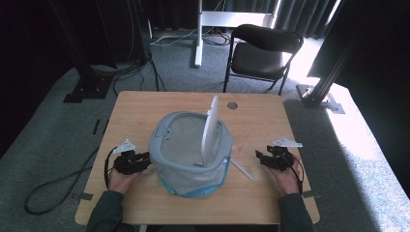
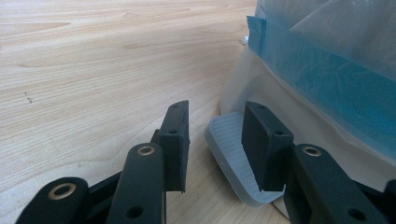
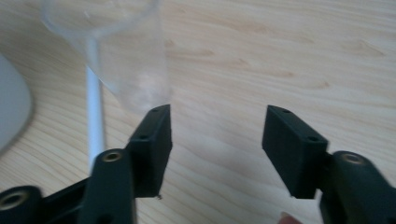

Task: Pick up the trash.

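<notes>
Table: wood table (image 1: 145,108), grey bin (image 1: 190,150) in the middle.
Left gripper (image 1: 145,158): low beside bin, jaws apart, bin's pedal (image 2: 229,154) between them, not squeezed.
Right gripper (image 1: 263,158): off to the side, jaws apart, holding nothing.

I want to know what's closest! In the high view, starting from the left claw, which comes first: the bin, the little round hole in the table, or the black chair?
1. Bin: right beside the left claw, mid-table.
2. Round hole: near the table's far edge.
3. Black chair: on the carpet beyond the table.

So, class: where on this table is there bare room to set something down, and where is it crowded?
Bare wood lies along the far edge of the table, behind the bin, and in the left and right margins. The near middle is crowded: bin, left gripper, white stick, right gripper.
</notes>
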